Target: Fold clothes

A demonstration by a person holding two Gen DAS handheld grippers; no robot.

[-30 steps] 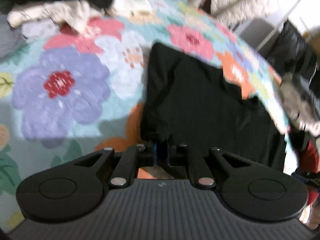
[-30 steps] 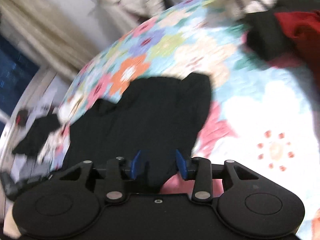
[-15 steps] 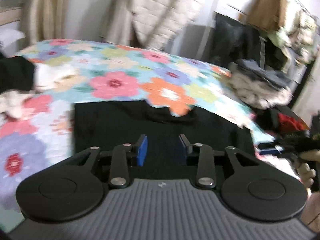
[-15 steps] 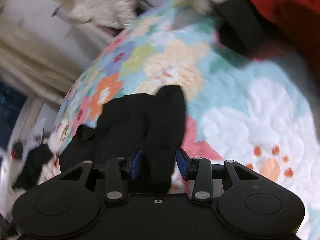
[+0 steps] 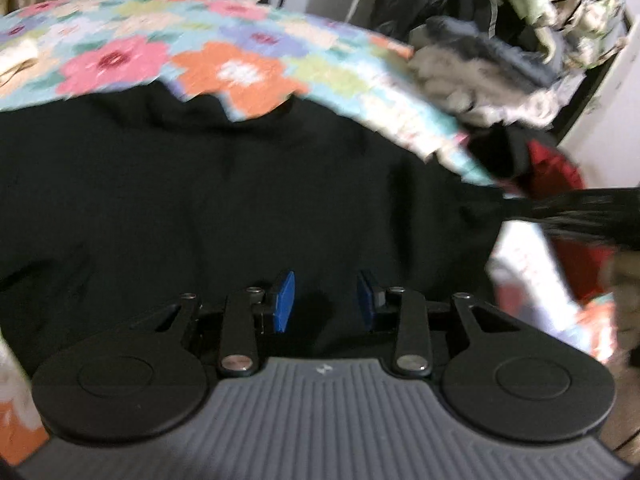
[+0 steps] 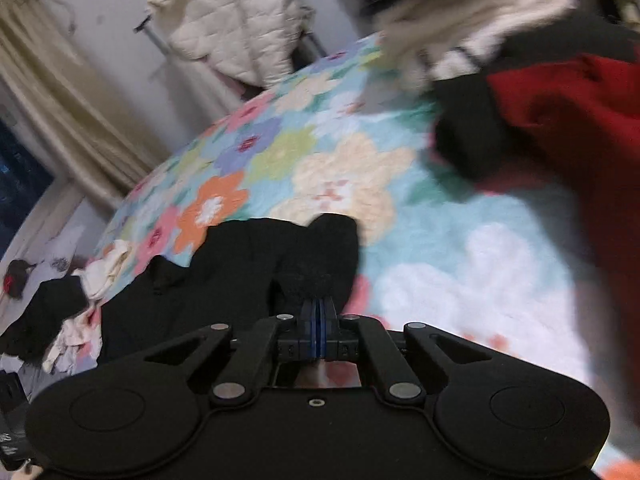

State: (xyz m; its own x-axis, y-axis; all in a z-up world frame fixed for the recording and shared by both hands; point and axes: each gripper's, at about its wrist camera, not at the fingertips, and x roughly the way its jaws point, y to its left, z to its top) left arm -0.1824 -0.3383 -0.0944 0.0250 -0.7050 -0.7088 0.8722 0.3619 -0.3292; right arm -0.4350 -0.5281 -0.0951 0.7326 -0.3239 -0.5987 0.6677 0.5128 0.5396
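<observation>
A black top (image 5: 240,208) lies spread flat on the flowered quilt (image 6: 340,184) of a bed, its neck toward the far side in the left wrist view. The right claw (image 6: 319,312) is pressed closed, blue pads together, on what looks like the end of a sleeve or side edge of the black top, though fabric between the pads is hard to make out. The left claw (image 5: 326,300) hovers low over the middle of the garment with its fingers (image 5: 285,300) spread apart and nothing between them. This reads as the start of a fold: one side pinched, the other not yet taken. The next move probably calls for the left claw to catch a matching edge, or pin the cloth, so the pinched side can be carried across the body without dragging it. Heaps of other clothes sit at the quilt's edges, among them a red garment (image 6: 572,112); a cream quilted jacket (image 6: 232,12) hangs against the wall, beside pale curtains (image 6: 52,92).
</observation>
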